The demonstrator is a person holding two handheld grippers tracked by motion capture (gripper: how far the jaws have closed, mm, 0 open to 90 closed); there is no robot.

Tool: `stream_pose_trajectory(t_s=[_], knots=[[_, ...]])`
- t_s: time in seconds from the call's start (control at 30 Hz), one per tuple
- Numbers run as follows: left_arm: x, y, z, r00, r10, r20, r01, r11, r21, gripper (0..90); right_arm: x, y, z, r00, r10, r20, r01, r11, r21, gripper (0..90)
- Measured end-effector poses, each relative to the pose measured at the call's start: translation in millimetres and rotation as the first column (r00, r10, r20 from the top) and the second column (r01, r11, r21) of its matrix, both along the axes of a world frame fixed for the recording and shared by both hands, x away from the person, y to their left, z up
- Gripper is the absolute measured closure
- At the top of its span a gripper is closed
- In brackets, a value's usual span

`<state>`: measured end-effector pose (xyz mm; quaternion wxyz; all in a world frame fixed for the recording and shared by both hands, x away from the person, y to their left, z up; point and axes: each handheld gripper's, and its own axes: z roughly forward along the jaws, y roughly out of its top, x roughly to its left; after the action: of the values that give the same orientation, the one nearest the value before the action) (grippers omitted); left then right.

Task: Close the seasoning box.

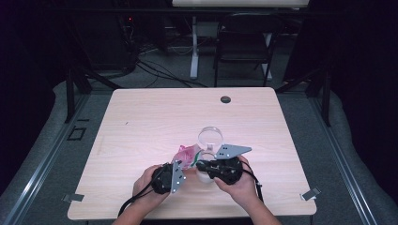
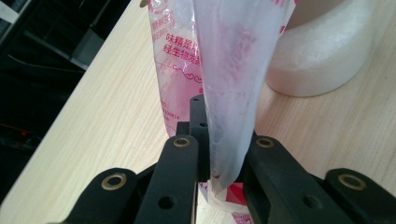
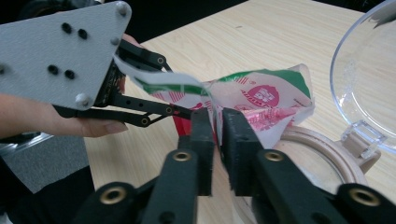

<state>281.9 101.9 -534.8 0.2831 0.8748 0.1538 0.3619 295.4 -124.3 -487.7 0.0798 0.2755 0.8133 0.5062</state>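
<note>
Left gripper [image 1: 180,165]: closed on the left part of the seasoning packet [image 1: 187,155]; in the left gripper view the film runs up from between its jaws, which pinch it.
Seasoning packet: a pink-and-white plastic sachet with red print and a green band [image 3: 261,95], held up between the two grippers just above the table [image 1: 141,122], near its front edge and right beside the jar.
Right gripper [image 1: 201,165]: jaws drawn close on the packet's other edge, the film caught between the pads [image 3: 204,135], though the grip looks light.
Jar [image 1: 204,174]: a white, round container under the right gripper, its mouth open; its clear hinged lid [image 1: 210,138] stands tipped back behind it.
Step in hand: judged from the two-sided pinch, the packet is being pulled or torn open over the jar.
Next move: likely the grippers pull apart to tear the film, then tilt the packet's opening over the jar's mouth without spilling.
Hard to make out: whether the packet is already torn; its contents are hidden; the jar's inside is cut off; the print is too small to read.
</note>
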Motion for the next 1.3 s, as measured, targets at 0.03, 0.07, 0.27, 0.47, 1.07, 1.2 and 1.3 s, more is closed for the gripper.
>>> stream_pose_trajectory(t_s=[0.03, 0.07, 0.27, 0.47, 1.07, 1.2, 1.3], knots=[[0.8, 0.9, 0.3, 1.0, 0.0, -0.004, 0.0, 1.0, -0.01, 85.9, -0.2, -0.4, 0.4, 1.0, 0.001, 0.005, -0.001, 1.0, 0.006, 78.9], [1.5, 2.0, 0.7, 1.0, 0.003, -0.008, -0.003, 0.9999, -0.015, 86.1, -0.8, -0.7, 1.1, 1.0, -0.001, 0.009, 0.001, 1.0, 0.013, 76.2], [6.9, 10.2, 2.8, 0.9985, 0.022, -0.051, -0.027, 0.9958, -0.087, 87.3, -1.8, -4.9, 5.0, 0.9992, -0.025, 0.032, 0.024, 0.998, 0.05, 65.5], [10.8, 17.6, 5.0, 0.9956, 0.038, -0.086, -0.05, 0.9893, -0.137, 88.6, -1.1, -9.8, 7.0, 0.9979, -0.047, 0.045, 0.043, 0.996, 0.083, 61.1], [22.1, 38.2, 11.4, 0.9878, 0.07, -0.139, -0.101, 0.9678, -0.23, 89.8, 1.7, -16.8, 5.2, 0.9955, -0.074, 0.059, 0.069, 0.994, 0.086, 57.0], [24.3, 45.5, 14.7, 0.986, 0.089, -0.141, -0.123, 0.9591, -0.255, 89.9, 1.6, -18.8, 5.1, 0.9948, -0.081, 0.062, 0.075, 0.994, 0.084, 57.0], [26.4, 52.2, 17.4, 0.9843, 0.108, -0.14, -0.143, 0.952, -0.271, 89.9, 1.3, -20.9, 5.1, 0.9943, -0.087, 0.062, 0.081, 0.993, 0.09, 56.9]])
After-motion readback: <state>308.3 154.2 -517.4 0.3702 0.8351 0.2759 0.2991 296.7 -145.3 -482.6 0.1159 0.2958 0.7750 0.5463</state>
